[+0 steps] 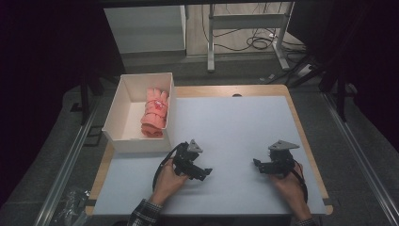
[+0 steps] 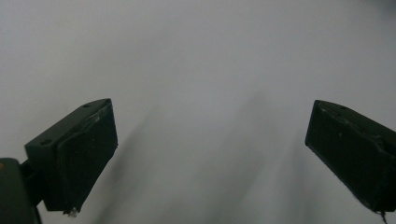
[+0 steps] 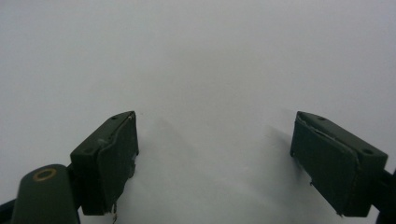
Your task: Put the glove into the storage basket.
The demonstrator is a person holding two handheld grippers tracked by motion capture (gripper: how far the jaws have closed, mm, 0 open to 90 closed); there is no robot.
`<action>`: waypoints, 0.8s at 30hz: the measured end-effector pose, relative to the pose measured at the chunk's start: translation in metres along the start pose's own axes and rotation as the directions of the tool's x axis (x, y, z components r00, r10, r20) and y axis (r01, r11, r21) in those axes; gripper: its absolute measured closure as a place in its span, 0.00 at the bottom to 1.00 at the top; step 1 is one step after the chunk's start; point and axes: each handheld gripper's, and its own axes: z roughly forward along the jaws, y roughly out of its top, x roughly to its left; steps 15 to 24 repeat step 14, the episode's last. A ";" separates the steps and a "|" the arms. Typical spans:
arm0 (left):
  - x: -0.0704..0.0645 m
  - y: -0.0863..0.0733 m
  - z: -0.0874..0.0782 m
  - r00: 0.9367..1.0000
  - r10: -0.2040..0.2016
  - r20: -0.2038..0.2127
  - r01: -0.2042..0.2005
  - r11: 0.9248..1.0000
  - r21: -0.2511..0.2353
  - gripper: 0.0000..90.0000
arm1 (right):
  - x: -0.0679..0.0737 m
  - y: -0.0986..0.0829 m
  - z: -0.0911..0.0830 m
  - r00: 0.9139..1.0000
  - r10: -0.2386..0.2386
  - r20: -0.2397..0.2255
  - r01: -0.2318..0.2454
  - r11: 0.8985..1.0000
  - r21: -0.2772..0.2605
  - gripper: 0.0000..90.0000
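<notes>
both my hands lay low on the desk, left gripper and right gripper with fingers apart, empty. one pink rolled cloth lay inside one white box, far-left.

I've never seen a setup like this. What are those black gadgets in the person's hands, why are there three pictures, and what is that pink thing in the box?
A person sits at a table covered in pale sheeting, holding a hand tool in each hand. Each tool is a gripper with two black jaws that open and close like tongs. The high view looks down from above: the left gripper and the right gripper rest low over the bare sheet. The other two pictures come from small cameras riding on each gripper, looking along its jaws. Both show the jaws spread wide with nothing between them. At the table's far left stands a white box holding a rolled pink cloth.
</notes>
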 end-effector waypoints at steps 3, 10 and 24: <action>0.000 -0.007 0.004 1.000 0.012 -0.025 -0.012 1.000 0.012 0.01 | 0.000 0.000 0.000 1.000 0.000 0.000 0.000 1.000 0.000 0.17; -0.002 -0.016 0.008 0.998 0.032 -0.045 -0.032 0.999 -0.017 0.00 | 0.000 0.000 0.000 1.000 0.000 0.000 0.000 1.000 0.000 0.17; -0.002 -0.015 0.008 0.998 0.032 -0.047 -0.033 0.999 -0.015 0.00 | 0.000 0.000 0.000 1.000 0.000 0.000 0.000 1.000 0.000 0.17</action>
